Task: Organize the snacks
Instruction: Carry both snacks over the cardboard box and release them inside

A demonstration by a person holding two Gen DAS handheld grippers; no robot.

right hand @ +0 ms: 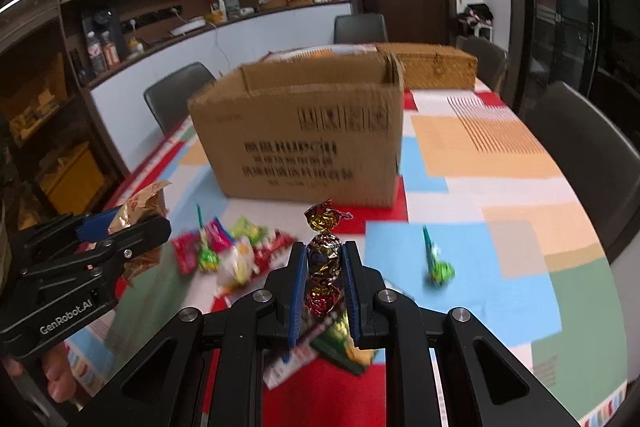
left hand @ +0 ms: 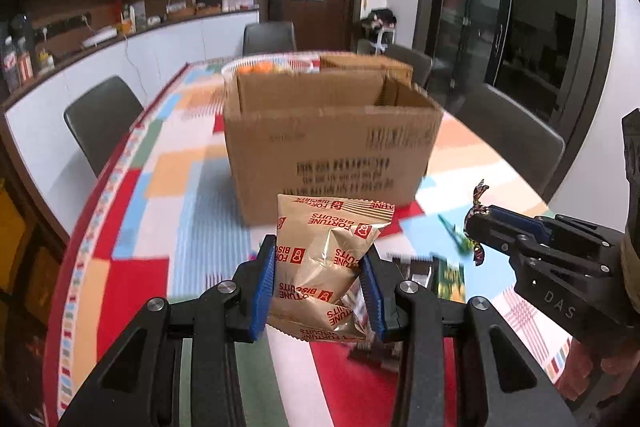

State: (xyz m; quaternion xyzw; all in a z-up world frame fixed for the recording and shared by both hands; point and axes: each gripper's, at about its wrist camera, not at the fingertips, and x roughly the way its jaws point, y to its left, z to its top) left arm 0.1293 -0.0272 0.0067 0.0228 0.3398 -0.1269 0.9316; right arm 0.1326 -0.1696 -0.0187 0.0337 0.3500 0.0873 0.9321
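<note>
My left tool (left hand: 318, 281) is clamped on a gold biscuit packet (left hand: 326, 267), held up above the bench (left hand: 192, 187). My right tool (right hand: 323, 281) pinches a foil-wrapped candy (right hand: 323, 251) upright between its pads, also clear of the surface. Beneath lie loose snacks (right hand: 232, 253), with a green candy (right hand: 438, 267) apart on a blue patch. Past both tools stands the open cardboard box (left hand: 332, 147), mid-bench, with a wicker case (right hand: 436, 69) behind it.

Left gripper (left hand: 320, 287): matte black linkage arms, round silver pivot screws, blue ribbed finger pads (left hand: 264, 291); white "GenRobot.AI" lettering at lower left of right wrist view. Right gripper (right hand: 324, 283): identical black frame, blue pads, white "DAS" marking. Bare skin of hand (right hand: 60, 379) below housing.
</note>
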